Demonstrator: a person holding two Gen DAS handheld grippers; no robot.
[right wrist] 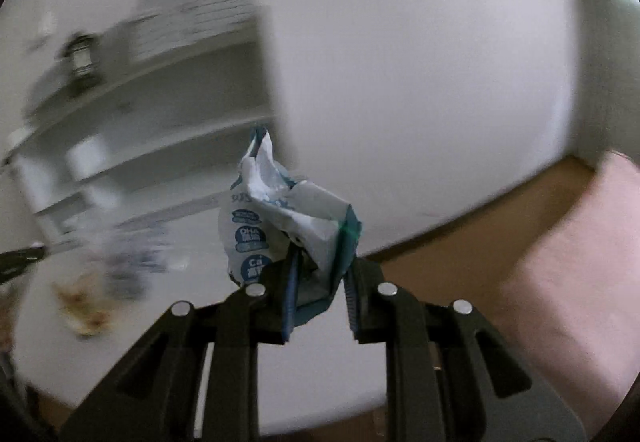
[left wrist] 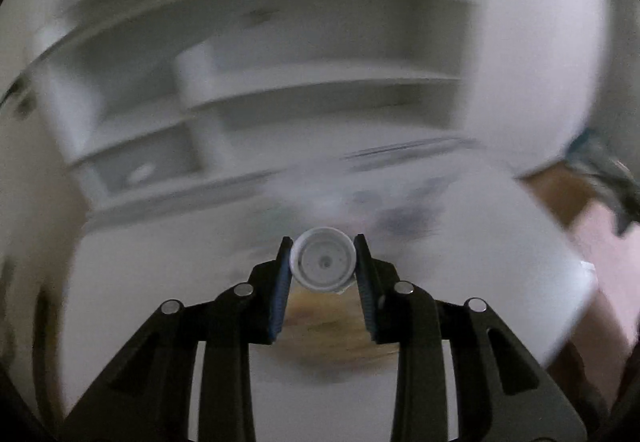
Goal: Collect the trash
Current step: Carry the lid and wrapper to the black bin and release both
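In the left wrist view my left gripper is shut on a small white round container, seen end-on between the blue pads, lifted above a white table. In the right wrist view my right gripper is shut on a crumpled white and blue milk carton, which sticks up above the fingertips. More trash lies blurred on the table: a brownish scrap and a bluish wrapper. The other gripper's black tip shows at the left edge.
White shelving stands behind the table, blurred by motion. A white wall fills the right side. Brown floor and a pink surface lie to the right past the table edge. Dark cloth hangs at the far right.
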